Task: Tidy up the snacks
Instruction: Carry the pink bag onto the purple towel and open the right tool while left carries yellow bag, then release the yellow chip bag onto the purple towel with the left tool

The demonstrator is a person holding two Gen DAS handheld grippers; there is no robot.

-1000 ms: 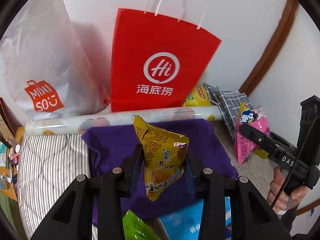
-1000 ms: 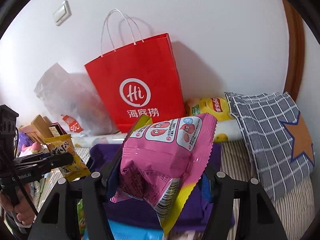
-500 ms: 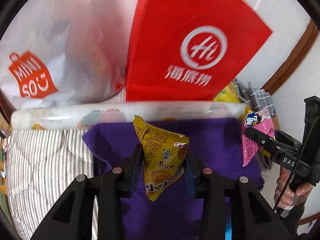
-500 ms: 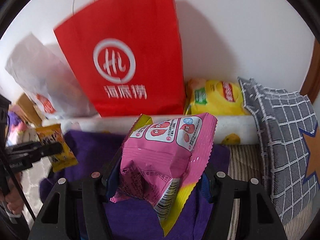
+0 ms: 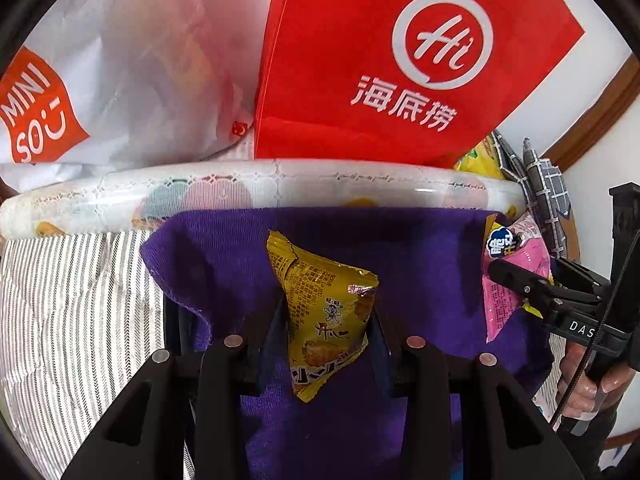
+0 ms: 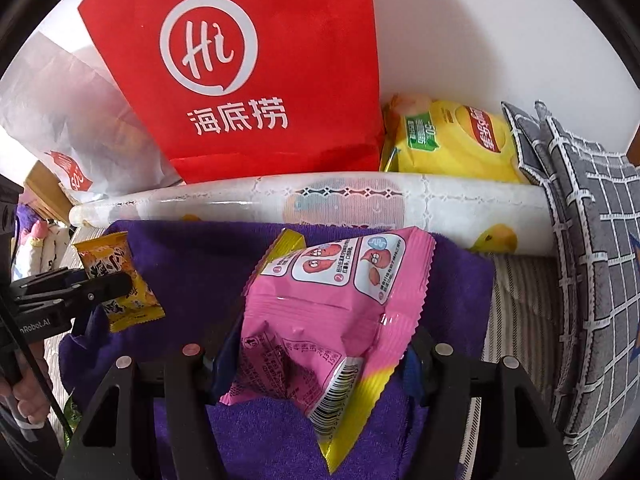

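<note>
My left gripper (image 5: 326, 312) is shut on a small yellow snack packet (image 5: 324, 308), held upright over a purple towel (image 5: 420, 248). In the right wrist view that same yellow packet (image 6: 120, 280) shows at the left in the left gripper's fingers (image 6: 80, 286). My right gripper (image 6: 320, 340) is shut on a pink snack bag (image 6: 332, 304) with a yellow bottom edge, also over the purple towel (image 6: 192, 252). The pink bag (image 5: 508, 276) appears at the right of the left wrist view, clamped by the right gripper's fingers (image 5: 520, 280).
A red paper bag (image 5: 400, 60) and a white plastic bag (image 5: 120, 60) stand against the wall behind a patterned roll (image 5: 280, 188). A yellow snack bag (image 6: 452, 140) and a grey checked cushion (image 6: 592, 240) lie at the right. Striped bedding (image 5: 72, 320) lies at the left.
Both grippers have come down and forward towards the purple towel, each still holding its packet. The red bag and the roll now loom larger and nearer.
</note>
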